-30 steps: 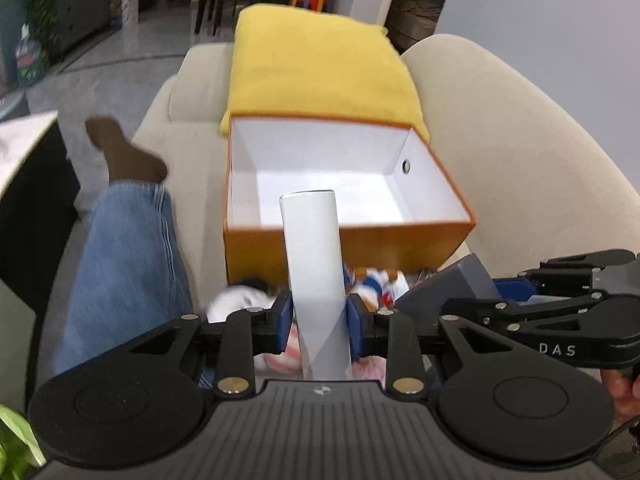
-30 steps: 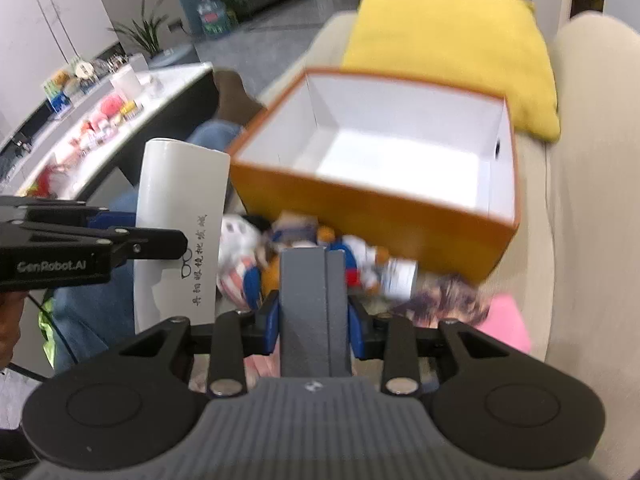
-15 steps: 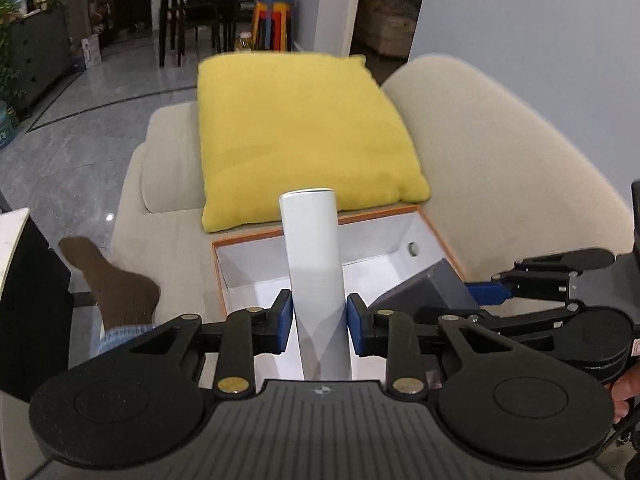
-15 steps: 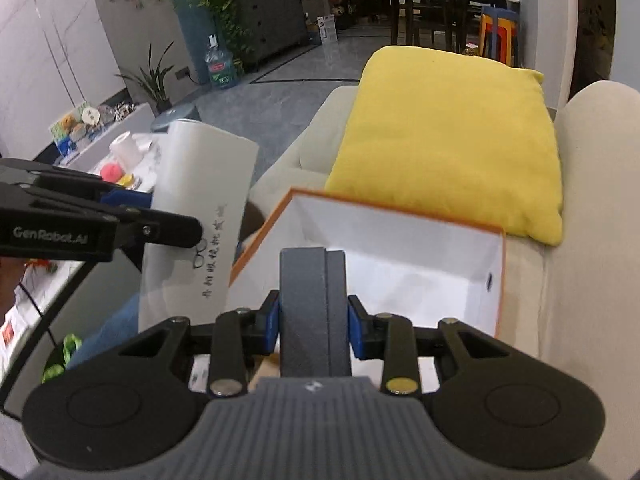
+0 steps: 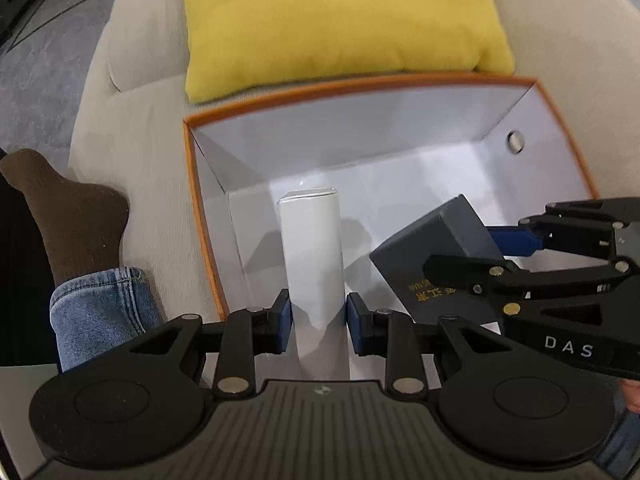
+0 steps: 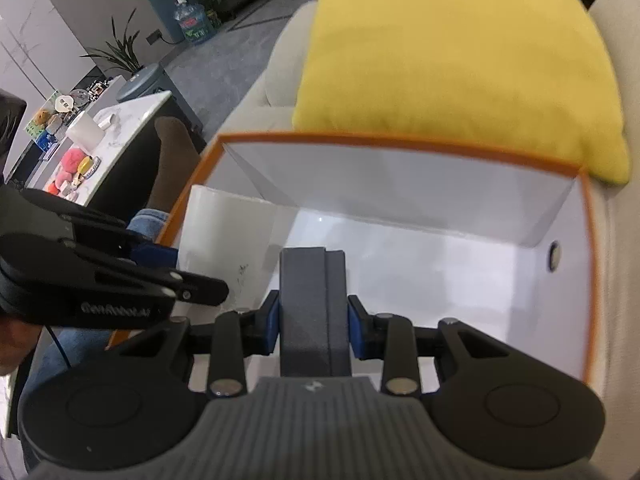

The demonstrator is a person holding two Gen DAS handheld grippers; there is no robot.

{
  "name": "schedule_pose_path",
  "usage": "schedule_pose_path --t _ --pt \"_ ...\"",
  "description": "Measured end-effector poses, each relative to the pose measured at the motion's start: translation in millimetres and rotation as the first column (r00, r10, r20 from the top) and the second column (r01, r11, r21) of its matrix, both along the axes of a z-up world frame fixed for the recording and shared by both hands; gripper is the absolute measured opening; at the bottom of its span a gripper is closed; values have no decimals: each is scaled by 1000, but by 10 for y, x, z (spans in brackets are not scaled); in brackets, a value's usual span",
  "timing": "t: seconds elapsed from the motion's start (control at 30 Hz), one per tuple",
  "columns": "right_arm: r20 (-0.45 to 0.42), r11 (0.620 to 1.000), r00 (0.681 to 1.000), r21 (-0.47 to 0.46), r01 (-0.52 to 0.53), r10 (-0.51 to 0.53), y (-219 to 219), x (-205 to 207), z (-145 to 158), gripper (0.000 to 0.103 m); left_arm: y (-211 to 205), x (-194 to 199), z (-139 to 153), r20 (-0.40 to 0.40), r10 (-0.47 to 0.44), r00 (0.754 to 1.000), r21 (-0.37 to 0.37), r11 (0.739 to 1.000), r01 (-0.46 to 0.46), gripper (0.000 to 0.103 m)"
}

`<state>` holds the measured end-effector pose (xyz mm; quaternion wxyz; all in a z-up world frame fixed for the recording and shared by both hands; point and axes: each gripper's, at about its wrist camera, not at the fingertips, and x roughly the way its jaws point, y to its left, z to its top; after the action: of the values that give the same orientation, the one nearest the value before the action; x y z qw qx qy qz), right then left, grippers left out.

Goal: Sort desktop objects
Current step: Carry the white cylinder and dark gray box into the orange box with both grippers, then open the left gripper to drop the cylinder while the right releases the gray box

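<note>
My left gripper [image 5: 318, 320] is shut on a tall white box [image 5: 312, 256], which hangs over the inside of the orange box with white walls [image 5: 192, 184]. My right gripper [image 6: 312, 322] is shut on a dark grey box [image 6: 312, 304], also above that box's interior. In the left wrist view the dark grey box [image 5: 436, 252] shows gold lettering, and the right gripper [image 5: 516, 252] enters from the right. In the right wrist view the white box [image 6: 224, 240] stands at left in the left gripper [image 6: 160, 264]. The orange box [image 6: 592, 280] holds nothing that I can see.
The orange box rests on a beige sofa [image 5: 132, 92] with a yellow cushion [image 5: 340, 20] right behind it. A person's leg in jeans [image 5: 96, 308] with a brown sock [image 5: 72, 216] lies left of the box. A white table [image 6: 116, 128] with small items stands at far left.
Both grippers have moved forward and down over the orange box, carrying their boxes with them. The pile of small objects in front of the box has dropped out of sight.
</note>
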<state>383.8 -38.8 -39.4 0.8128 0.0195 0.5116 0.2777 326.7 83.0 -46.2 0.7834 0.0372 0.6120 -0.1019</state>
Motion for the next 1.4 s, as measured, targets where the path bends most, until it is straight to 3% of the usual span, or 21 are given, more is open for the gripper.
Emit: schedule_pose_path --t 0.3,0.43,0.6,0.7,0.9,1.1,1.4 --pt "-107 998 992 12 63 -61 35 106 -374 35 -104 57 -162 -19 -26 999 104 994 27 33" --pt "-134 995 986 15 100 -97 44 124 -437 35 -96 22 -142 -6 -39 999 100 994 39 34" --pt "-137 994 985 18 106 -102 77 103 -442 35 -47 -26 -28 10 -38 999 89 995 37 45" --pt "-137 995 986 18 101 -98 92 73 -434 36 1 -94 78 33 -41 999 47 998 39 46" --pt "-133 994 985 6 107 -105 308 39 -434 36 202 -377 433 177 -29 984 -11 999 32 48" --pt "-166 994 980 6 109 -107 493 4 -445 36 447 -492 429 158 -12 987 -17 1000 15 42" --pt "-210 993 971 -55 106 -115 679 -118 -426 36 576 -528 283 114 -20 993 -106 994 32 31"
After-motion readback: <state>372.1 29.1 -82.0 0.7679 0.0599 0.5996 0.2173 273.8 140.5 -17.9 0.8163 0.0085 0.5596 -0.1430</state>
